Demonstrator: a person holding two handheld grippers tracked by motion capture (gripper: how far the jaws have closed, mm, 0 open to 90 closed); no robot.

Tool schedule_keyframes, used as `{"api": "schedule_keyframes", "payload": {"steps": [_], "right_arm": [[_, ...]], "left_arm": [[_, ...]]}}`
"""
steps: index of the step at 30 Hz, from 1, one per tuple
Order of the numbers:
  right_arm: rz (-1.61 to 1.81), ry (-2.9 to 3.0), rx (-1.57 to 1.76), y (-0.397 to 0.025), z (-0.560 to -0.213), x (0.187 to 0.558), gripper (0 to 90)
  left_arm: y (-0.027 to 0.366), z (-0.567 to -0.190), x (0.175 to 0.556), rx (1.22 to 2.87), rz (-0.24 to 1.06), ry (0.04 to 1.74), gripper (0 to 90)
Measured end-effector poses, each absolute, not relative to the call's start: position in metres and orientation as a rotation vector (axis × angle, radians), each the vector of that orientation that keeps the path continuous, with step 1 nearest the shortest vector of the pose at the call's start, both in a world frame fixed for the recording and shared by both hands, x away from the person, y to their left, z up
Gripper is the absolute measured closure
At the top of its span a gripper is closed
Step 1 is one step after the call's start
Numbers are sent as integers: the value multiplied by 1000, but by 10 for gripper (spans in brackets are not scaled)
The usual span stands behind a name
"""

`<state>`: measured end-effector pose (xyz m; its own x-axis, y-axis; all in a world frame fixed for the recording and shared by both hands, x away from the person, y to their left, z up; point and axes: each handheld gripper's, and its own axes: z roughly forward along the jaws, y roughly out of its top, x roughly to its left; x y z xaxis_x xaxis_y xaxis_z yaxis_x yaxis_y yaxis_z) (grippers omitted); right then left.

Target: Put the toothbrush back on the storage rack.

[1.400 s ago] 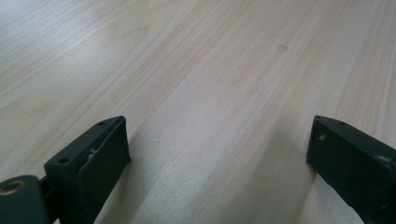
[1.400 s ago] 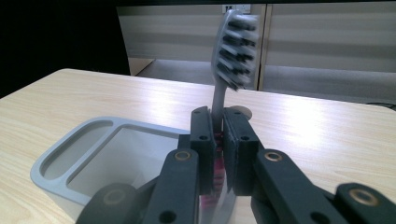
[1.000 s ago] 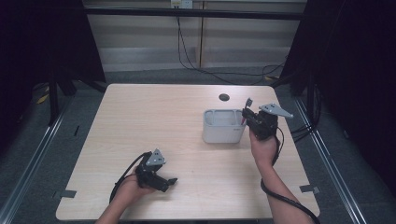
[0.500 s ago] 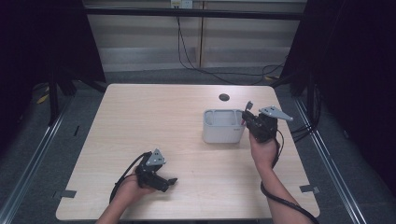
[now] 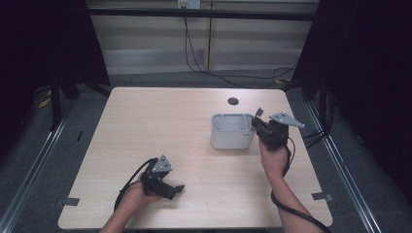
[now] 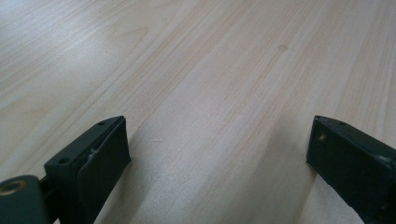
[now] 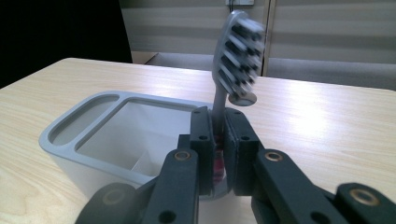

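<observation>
Over on the right side of the table (image 5: 145, 126), the right gripper (image 5: 261, 127) sits just beside the grey holder (image 5: 232, 132), right at its right-hand wall. Its 2 jaws are pinched tight on the handle of a toothbrush (image 7: 237, 60), and in the right gripper view (image 7: 218, 140) the brush stands nearly upright, bristle head up and a little blurred, above the near rim of the holder (image 7: 88, 140). That holder shows 2 compartments from here, a narrow slot at the far left and a larger square well, with a divider low inside. A small dark round hole (image 5: 233, 101) lies in the tabletop beyond the holder. Down at the near left, the left gripper (image 5: 177, 189) rests low on the wood, jaws spread wide with nothing between them; the left gripper view (image 6: 219, 154) has bare wood grain (image 6: 210, 70) between the 2 black jaws.
</observation>
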<state>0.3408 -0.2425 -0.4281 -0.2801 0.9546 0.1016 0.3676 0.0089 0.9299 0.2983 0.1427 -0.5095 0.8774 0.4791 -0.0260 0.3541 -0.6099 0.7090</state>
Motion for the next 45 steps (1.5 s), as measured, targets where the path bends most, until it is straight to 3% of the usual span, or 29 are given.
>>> {"api": "schedule_keyframes", "payload": {"steps": [45], "right_arm": [[1274, 1713, 1368, -241, -432, 334, 805]], "left_arm": [[143, -510, 298, 2285, 213, 598, 54]]}}
